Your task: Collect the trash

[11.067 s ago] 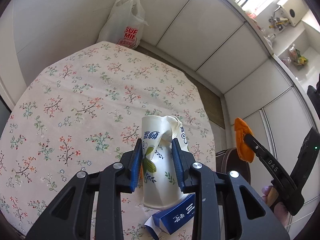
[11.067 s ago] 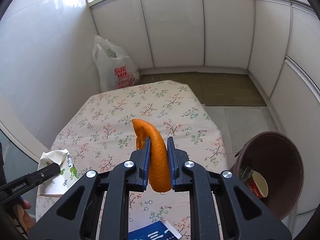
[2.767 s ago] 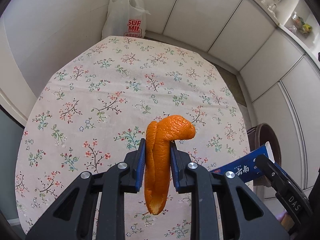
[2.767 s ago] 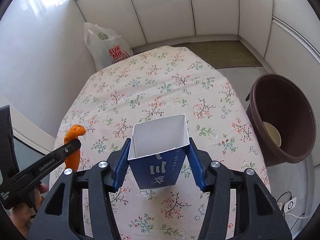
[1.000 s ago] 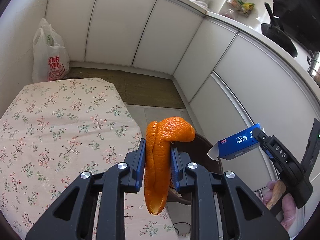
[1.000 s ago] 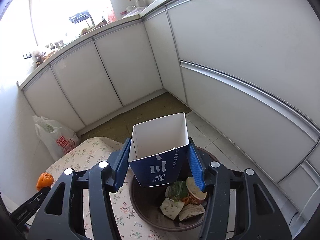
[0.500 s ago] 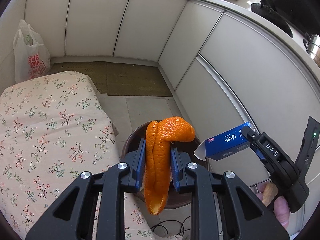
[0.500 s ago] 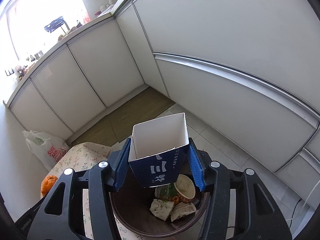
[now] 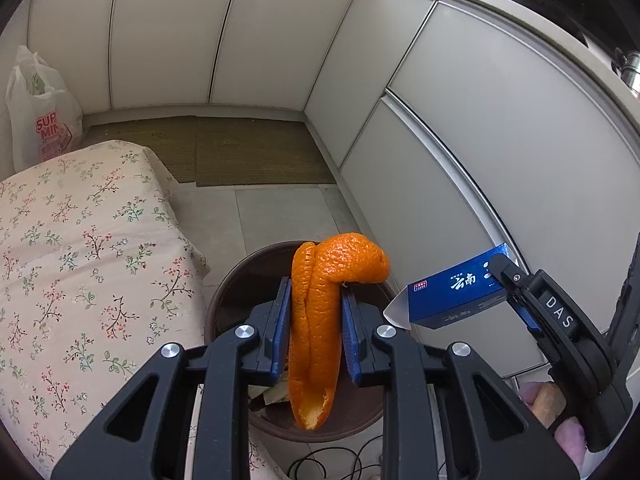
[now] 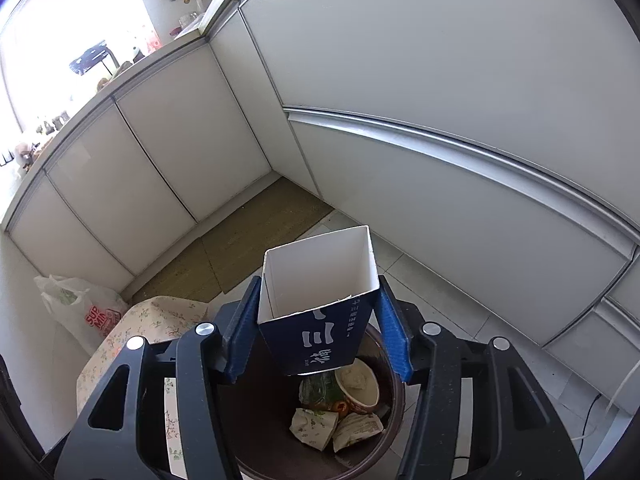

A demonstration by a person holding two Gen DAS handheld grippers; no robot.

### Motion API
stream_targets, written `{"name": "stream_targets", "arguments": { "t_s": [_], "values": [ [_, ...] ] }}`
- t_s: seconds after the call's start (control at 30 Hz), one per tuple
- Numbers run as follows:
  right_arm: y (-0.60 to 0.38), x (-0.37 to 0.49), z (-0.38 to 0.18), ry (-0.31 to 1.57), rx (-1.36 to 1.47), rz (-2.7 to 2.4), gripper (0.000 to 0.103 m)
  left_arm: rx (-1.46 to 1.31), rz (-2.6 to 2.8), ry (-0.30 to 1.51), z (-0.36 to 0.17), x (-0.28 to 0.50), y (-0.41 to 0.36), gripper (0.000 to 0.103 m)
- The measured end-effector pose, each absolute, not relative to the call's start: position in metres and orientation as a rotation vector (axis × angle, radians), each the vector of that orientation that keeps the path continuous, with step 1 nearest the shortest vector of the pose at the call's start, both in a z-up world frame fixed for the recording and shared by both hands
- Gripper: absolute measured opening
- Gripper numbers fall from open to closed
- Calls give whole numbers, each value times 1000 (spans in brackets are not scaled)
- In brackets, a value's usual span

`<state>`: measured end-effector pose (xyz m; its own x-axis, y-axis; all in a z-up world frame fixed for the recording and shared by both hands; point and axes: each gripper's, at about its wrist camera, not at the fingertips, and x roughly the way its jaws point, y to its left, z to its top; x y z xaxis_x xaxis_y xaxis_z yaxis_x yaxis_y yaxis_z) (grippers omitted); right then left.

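White cabinet doors [image 9: 272,32] curve around a tiled floor in the left wrist view, with a woven mat [image 9: 240,152] lying before them. At the left is a table with a flowered cloth [image 9: 72,248], and behind it stands a white plastic bag [image 9: 40,120] with red letters. The left gripper [image 9: 314,312] is clenched on a long orange peel [image 9: 320,320], which stands upright between the blue pads [image 9: 280,320]; its top end bends over to the right. Directly below the peel is a brown bin [image 9: 224,300] on the floor, just beside the table edge. At the right of this view, the right gripper [image 9: 508,284] grasps a dark blue carton [image 9: 456,292] with white characters, held above the bin's right side. A part of a hand [image 9: 552,404] shows at the lower right. Black cables [image 9: 332,460] lie on the floor below the bin.

From the right wrist view, the same cabinets fill the background, and a bright counter [image 10: 120,52] with small items is at the upper left. The right gripper [image 10: 318,320] squeezes the blue carton [image 10: 320,312] between its blue pads [image 10: 394,340]; the open white end of the carton points forward. Under it the bin [image 10: 392,408] holds a paper bowl [image 10: 358,384], crumpled wrappers [image 10: 314,428] and some green packaging [image 10: 318,390]. The plastic bag [image 10: 84,312] and a corner of the tablecloth [image 10: 156,320] are at the lower left.
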<state>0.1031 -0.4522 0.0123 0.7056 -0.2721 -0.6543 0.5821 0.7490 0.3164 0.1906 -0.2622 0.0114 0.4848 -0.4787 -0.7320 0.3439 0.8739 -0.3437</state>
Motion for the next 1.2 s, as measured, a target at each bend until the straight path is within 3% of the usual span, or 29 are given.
{"name": "stream_targets", "arguments": {
  "t_s": [0.17, 0.23, 0.27, 0.37, 0.57, 0.67, 0.9, 1.2],
  "values": [
    [-458, 102, 7, 646, 540, -532, 54, -155, -466, 944, 7, 198, -263, 27],
    [-458, 101, 7, 642, 536, -536, 69, -149, -456, 942, 7, 199, -262, 34],
    [-457, 100, 8, 631, 533, -538, 81, -146, -454, 934, 8, 199, -261, 42],
    [-450, 101, 11, 627, 506, -534, 81, -144, -452, 923, 11, 199, -258, 47],
    [-440, 98, 15, 627, 461, -549, 81, -111, -396, 866, 26, 190, -247, 48],
    [-430, 95, 18, 621, 413, -567, 84, -83, -349, 820, 34, 183, -237, 60],
    [-385, 84, 31, 567, 284, -547, 96, -11, -257, 717, 52, 159, -207, 72],
    [-310, 74, 41, 513, 204, -443, 96, -4, -123, 566, 72, 116, -132, 95]
  ]
}}
